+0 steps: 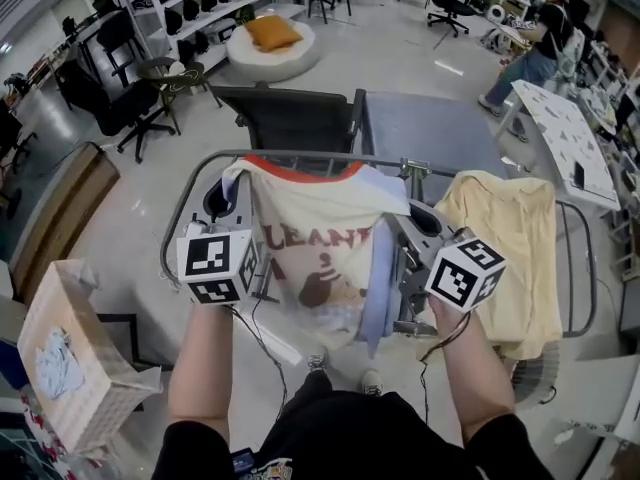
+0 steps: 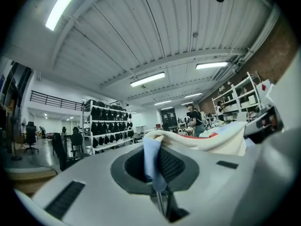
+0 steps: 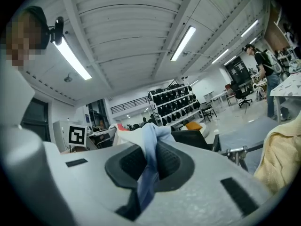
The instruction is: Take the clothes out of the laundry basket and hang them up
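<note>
Holding T-shirt [image 1: 318,243] stretched crosswise — left gripper [image 1: 222,206] and right gripper [image 1: 418,226] each clamped on a sleeve. Rack rail [image 1: 440,171] runs parallel, just beyond both.

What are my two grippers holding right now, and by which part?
One cream printed T-shirt, spread between them. The left gripper pinches its pale blue sleeve fabric on one side, and the right gripper pinches the blue sleeve fabric on the other.

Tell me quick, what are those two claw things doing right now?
Left gripper: closed, pinching the light-blue edge of the cream T-shirt.
Right gripper: closed on the same T-shirt, also on light-blue cloth.
</note>
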### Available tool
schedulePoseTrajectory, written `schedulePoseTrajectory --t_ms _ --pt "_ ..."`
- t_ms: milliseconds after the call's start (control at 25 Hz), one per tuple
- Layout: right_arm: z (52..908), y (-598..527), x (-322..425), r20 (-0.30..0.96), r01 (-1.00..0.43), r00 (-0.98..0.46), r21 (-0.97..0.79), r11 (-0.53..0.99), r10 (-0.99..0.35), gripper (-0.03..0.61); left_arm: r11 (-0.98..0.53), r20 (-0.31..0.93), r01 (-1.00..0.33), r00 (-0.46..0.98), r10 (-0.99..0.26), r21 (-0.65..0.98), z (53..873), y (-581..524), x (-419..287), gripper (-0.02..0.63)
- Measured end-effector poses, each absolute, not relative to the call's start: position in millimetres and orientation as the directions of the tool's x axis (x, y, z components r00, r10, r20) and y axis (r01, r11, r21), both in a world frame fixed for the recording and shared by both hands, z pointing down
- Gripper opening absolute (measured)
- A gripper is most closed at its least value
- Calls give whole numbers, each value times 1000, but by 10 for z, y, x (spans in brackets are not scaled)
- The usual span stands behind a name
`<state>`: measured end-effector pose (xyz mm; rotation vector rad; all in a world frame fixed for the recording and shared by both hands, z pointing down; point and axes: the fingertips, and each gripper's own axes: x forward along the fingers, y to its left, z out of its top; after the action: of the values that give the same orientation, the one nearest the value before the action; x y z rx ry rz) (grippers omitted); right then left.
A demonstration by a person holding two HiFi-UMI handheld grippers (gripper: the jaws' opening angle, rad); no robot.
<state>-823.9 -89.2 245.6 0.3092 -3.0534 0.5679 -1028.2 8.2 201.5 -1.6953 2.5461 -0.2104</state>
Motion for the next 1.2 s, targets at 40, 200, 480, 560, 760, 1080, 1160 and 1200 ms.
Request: schedulePoseTrajectory --t_ms 40,200,480,560,760,1080,1160,1200 --pt "2471 -926 -8299 57 -213 -977 -352 912 -207 31 369 13 -917 -375 -927 -153 2032 24 -10357 21" --pt "2588 -1036 -8403 64 -278 -960 -332 902 -272 31 324 7 -936 -328 -945 -140 2130 -173 -10526 21" --pt "2587 -1417 -8723 88 -385 -922 -325 864 -377 31 233 14 -964 -237 -971 -124 2121 -713 -10922 21" --pt "2635 -1511 -8738 97 -410 -911 -326 852 -401 31 213 23 -970 -217 -976 -117 2179 -846 -10956 21" --pt "2904 -1750 -8798 146 -467 -884 -327 822 -444 31 173 76 -978 -182 -980 -112 2463 -1164 -11039 21" --pt "3689 -2090 -8977 307 -538 -837 -308 784 -454 31 130 269 -988 -148 -952 -86 3453 -1573 -11190 21" --pt "3890 -2147 -9025 348 -551 -824 -308 776 -447 31 123 312 -990 -139 -940 -71 3700 -1627 -11230 21" --pt "3976 -2177 -9039 364 -558 -817 -305 771 -447 32 119 327 -991 -134 -935 -66 3801 -1650 -11240 21"
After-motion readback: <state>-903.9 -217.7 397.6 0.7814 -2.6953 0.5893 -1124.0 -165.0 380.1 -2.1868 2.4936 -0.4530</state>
